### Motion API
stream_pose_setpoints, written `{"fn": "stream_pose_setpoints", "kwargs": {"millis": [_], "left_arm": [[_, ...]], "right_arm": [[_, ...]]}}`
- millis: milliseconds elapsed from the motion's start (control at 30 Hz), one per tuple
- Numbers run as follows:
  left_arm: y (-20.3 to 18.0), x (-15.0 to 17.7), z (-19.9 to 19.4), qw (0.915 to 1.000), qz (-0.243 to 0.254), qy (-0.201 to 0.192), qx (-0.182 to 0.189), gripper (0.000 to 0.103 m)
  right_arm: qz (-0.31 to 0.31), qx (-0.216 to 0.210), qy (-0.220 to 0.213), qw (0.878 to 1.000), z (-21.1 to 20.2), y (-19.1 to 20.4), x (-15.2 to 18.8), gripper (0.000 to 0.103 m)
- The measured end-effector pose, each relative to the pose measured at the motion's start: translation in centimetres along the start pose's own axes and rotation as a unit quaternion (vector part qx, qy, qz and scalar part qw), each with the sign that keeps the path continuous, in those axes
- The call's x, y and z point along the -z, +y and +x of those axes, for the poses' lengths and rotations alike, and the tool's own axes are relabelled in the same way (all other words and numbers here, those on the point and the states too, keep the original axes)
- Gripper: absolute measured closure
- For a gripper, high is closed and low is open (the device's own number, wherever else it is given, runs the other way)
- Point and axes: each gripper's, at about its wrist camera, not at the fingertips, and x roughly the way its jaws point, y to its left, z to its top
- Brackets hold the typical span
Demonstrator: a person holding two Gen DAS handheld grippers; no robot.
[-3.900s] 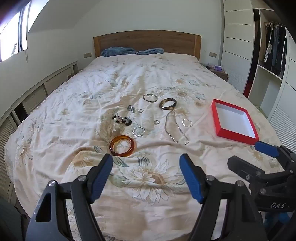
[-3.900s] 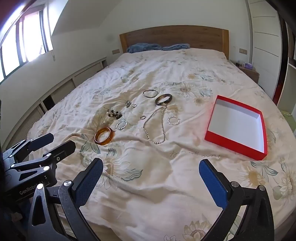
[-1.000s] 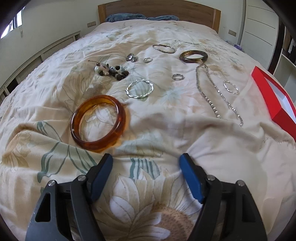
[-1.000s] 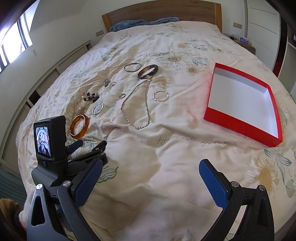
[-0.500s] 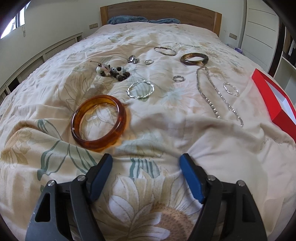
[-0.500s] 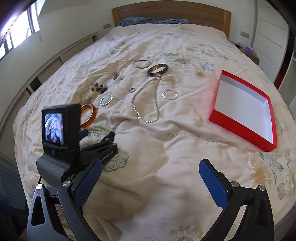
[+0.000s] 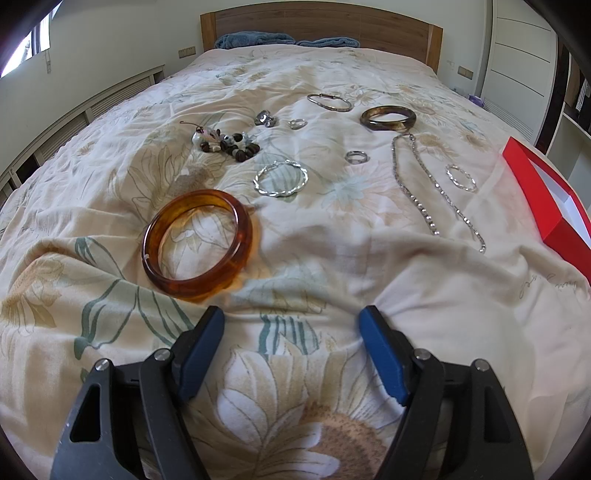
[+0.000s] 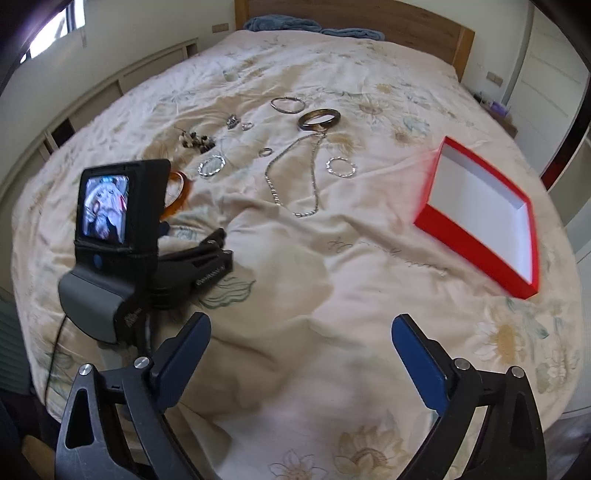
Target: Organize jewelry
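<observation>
Jewelry lies spread on a floral bedspread. An amber bangle (image 7: 197, 242) lies just ahead of my left gripper (image 7: 291, 332), which is open and empty, low over the quilt. Beyond it lie a twisted silver bracelet (image 7: 280, 178), a dark bead bracelet (image 7: 229, 142), a small ring (image 7: 357, 157), a silver chain necklace (image 7: 430, 192), a brown bangle (image 7: 388, 118) and a thin silver bangle (image 7: 330, 101). A red box (image 8: 480, 218), open and empty, sits on the right. My right gripper (image 8: 301, 345) is open and empty, above the bed's near part.
The left gripper's body with its small screen (image 8: 107, 206) shows at the left of the right wrist view and hides part of the amber bangle (image 8: 179, 192). A wooden headboard (image 7: 321, 22) and blue pillows are at the far end. Wardrobe doors (image 7: 524, 55) stand on the right.
Both grippers have come in over the bed from its foot. In the last second the left gripper barely moved; the right view has swung a little to the left. Both stay open.
</observation>
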Motion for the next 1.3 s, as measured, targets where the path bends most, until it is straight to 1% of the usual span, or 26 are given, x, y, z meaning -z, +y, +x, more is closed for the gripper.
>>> {"fn": "stream_pose_setpoints", "kwargs": {"millis": [100, 200, 267, 333, 433, 600, 700, 833, 967, 1067, 1300], "left_arm": [[0.0, 0.0, 0.0, 1.0, 0.0, 0.0, 0.0, 0.028], [0.0, 0.0, 0.0, 1.0, 0.0, 0.0, 0.0, 0.028], [0.0, 0.0, 0.0, 1.0, 0.0, 0.0, 0.0, 0.028], [0.0, 0.0, 0.0, 1.0, 0.0, 0.0, 0.0, 0.028], [0.0, 0.0, 0.0, 1.0, 0.0, 0.0, 0.0, 0.028], [0.0, 0.0, 0.0, 1.0, 0.0, 0.0, 0.0, 0.028], [0.0, 0.0, 0.0, 1.0, 0.0, 0.0, -0.001, 0.028], [0.0, 0.0, 0.0, 1.0, 0.0, 0.0, -0.001, 0.028], [0.0, 0.0, 0.0, 1.0, 0.0, 0.0, -0.001, 0.028], [0.0, 0.0, 0.0, 1.0, 0.0, 0.0, -0.001, 0.028], [0.0, 0.1, 0.0, 1.0, 0.0, -0.001, -0.001, 0.028]], "right_arm": [[-0.016, 0.025, -0.003, 1.0, 0.0, 0.3, 0.0, 0.005], [-0.045, 0.058, -0.006, 0.997, 0.0, 1.0, 0.1, 0.005], [-0.052, 0.059, 0.001, 0.997, 0.3, 1.2, 0.2, 0.005], [-0.059, 0.072, 0.01, 0.996, 0.7, 1.2, 0.4, 0.01], [-0.067, 0.08, 0.011, 0.995, 1.0, 1.3, 0.7, 0.012], [-0.063, 0.06, 0.017, 0.996, 1.2, 1.0, 0.9, 0.012], [-0.058, 0.032, 0.022, 0.998, 1.5, 1.0, 1.0, 0.011], [-0.06, 0.007, 0.013, 0.998, 1.2, 1.4, 1.1, 0.006], [-0.056, -0.009, 0.012, 0.998, 1.2, 1.3, 1.3, 0.006], [-0.063, -0.009, 0.002, 0.998, 0.9, 1.5, 1.3, 0.006], [-0.088, -0.017, 0.019, 0.996, 1.9, 2.6, 1.8, 0.006]]}}
